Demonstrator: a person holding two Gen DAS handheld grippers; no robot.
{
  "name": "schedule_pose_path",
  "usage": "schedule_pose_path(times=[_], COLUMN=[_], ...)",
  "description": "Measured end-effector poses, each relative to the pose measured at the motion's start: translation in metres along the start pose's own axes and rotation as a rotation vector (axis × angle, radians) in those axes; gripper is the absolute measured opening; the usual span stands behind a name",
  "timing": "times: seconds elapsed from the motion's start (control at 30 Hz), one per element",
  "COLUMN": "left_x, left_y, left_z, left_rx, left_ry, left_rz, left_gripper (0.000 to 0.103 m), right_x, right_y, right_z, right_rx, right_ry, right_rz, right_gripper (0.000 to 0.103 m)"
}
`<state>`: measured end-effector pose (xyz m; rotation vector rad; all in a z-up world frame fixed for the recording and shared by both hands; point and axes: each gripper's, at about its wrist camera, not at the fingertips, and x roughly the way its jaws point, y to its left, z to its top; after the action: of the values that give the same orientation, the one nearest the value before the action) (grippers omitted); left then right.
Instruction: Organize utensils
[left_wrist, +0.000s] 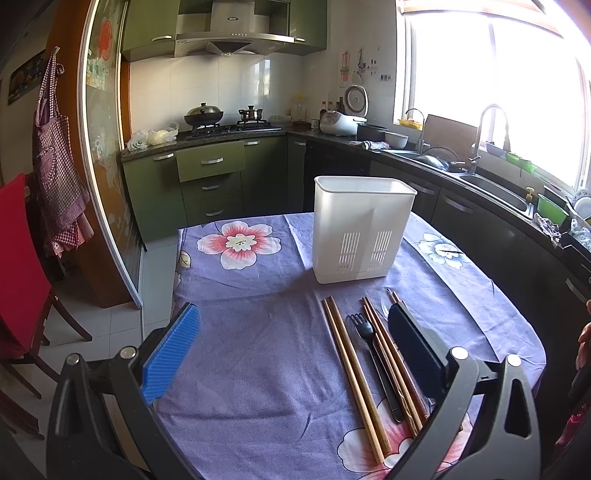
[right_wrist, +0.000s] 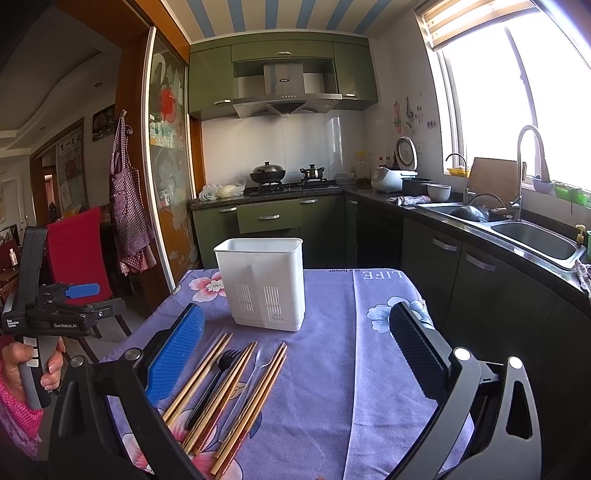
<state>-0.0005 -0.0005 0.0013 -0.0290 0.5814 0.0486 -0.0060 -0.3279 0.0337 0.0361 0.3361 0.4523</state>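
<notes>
A white slotted utensil holder (left_wrist: 360, 229) (right_wrist: 263, 282) stands upright and empty-looking on the purple floral tablecloth (left_wrist: 258, 362) (right_wrist: 343, 369). Near the front edge lie wooden chopsticks (left_wrist: 354, 376) (right_wrist: 201, 373), a black plastic fork (left_wrist: 373, 354) (right_wrist: 210, 384) and a clear plastic utensil (right_wrist: 251, 380), side by side. My left gripper (left_wrist: 293, 350) hovers open above the cloth, its right finger over the utensils. My right gripper (right_wrist: 295, 354) is open too, the utensils under its left finger. The left gripper (right_wrist: 79, 291) also shows in the right wrist view, held by a hand.
A red-covered chair (left_wrist: 18, 280) (right_wrist: 79, 251) stands left of the table. Green cabinets, a stove with a pan (left_wrist: 204, 114), and a counter with a sink (right_wrist: 532, 236) and tap run behind and to the right. An apron (left_wrist: 55, 177) hangs by the sliding door.
</notes>
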Motion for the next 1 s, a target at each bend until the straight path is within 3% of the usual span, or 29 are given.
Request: schedule_pose_path(times=[1.0], left_x=[0.0018], left_y=[0.0059], left_z=[-0.0026], left_rx=[-0.012], left_ry=[0.01], left_rz=[-0.003], left_gripper=[0.097], right_x=[0.0079], right_y=[-0.003], right_z=[-0.0031], right_rx=[0.011], right_ry=[0.023], right_rz=[-0.012], right_gripper=[0.099])
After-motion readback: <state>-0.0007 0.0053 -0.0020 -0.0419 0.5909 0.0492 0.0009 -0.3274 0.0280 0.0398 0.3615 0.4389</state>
